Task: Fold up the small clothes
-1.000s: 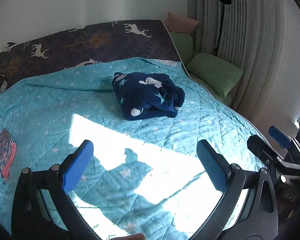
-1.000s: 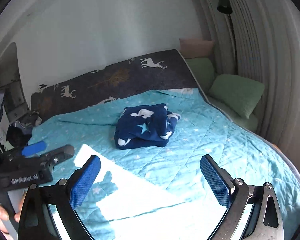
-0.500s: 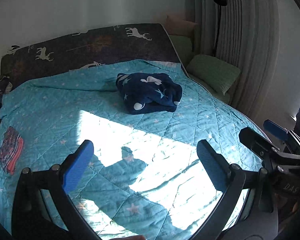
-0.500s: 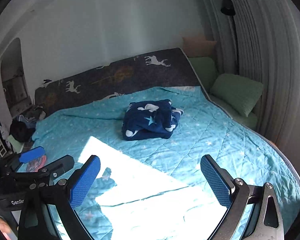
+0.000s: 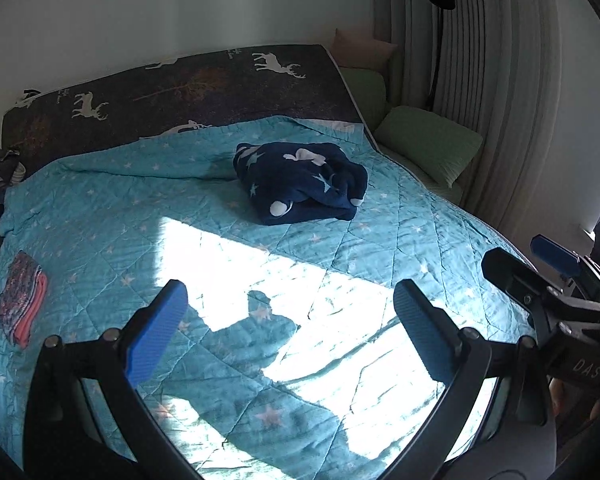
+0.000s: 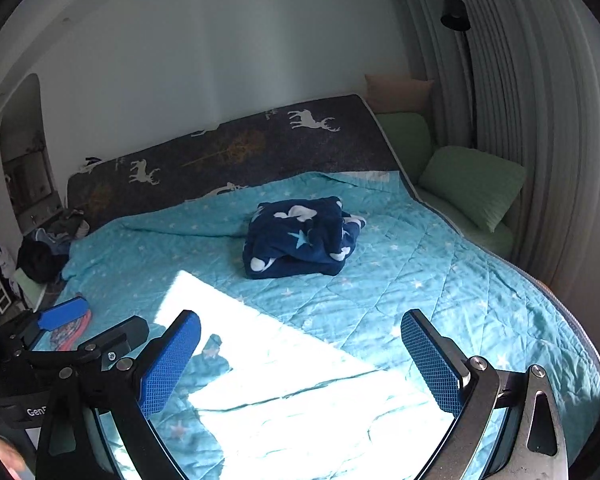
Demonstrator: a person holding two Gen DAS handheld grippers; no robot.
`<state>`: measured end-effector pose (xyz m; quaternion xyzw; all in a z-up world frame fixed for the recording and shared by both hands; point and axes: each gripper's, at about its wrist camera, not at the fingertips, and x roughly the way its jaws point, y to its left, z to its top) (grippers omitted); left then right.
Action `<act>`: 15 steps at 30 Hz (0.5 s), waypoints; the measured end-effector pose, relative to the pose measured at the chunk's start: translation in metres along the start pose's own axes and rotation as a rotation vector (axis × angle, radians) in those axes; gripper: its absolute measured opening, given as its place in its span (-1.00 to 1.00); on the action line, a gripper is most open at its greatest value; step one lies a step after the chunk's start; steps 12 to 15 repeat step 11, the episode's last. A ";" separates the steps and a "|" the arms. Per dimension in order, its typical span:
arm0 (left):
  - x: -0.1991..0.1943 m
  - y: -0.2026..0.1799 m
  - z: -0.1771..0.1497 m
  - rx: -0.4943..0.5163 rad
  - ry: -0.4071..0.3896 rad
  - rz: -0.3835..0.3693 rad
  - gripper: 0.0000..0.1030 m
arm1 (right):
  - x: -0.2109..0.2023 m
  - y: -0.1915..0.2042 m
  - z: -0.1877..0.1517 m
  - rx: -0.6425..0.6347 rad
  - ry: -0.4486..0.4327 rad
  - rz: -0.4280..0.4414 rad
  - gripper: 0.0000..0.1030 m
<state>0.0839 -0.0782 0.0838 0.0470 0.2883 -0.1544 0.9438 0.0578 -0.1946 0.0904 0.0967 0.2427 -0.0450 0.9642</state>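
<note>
A bed covered by a turquoise quilt [image 5: 100,216] with small stars is seen in both wrist views. A navy blanket [image 5: 302,182] with white and pale blue stars is laid in a rumpled heap on the quilt, toward the head of the bed, just in front of the dark deer-print cover [image 5: 188,84] that is spread along the wall. A small folded garment [image 5: 22,304] with red and dark stripes is placed on the quilt well apart from the navy blanket, near the left edge of the bed; in the right wrist view it is partly hidden behind the left claw. Green pillows [image 5: 428,144] are seen beside the bed on the side of the curtain [image 5: 512,80], and a black floor lamp [image 6: 456,12] is stood before the curtain. The left claw [image 5: 290,334] is held wide above the sunlit part of the quilt, and nothing is gripped between its blue pads. The right claw [image 6: 300,360] is also held wide with nothing in it, above the same bright patch, far from the navy blanket.
</note>
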 end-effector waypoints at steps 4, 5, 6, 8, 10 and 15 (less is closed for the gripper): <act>0.001 0.000 0.000 0.000 0.004 0.001 0.98 | 0.000 0.000 0.000 -0.003 0.002 0.001 0.98; 0.002 0.000 -0.001 0.000 0.006 0.003 0.98 | 0.000 0.000 0.000 -0.006 0.002 0.000 0.98; 0.003 0.000 0.000 0.001 0.007 0.005 0.98 | -0.001 0.000 0.000 -0.009 0.002 0.000 0.98; 0.003 0.000 -0.001 0.003 0.009 0.009 0.98 | 0.000 0.000 0.000 -0.013 0.003 -0.001 0.98; 0.004 0.000 -0.002 0.004 0.013 0.011 0.98 | 0.000 -0.001 0.000 -0.012 0.003 0.001 0.98; 0.004 0.000 -0.002 0.005 0.014 0.013 0.98 | 0.000 -0.001 0.000 -0.010 0.001 0.000 0.98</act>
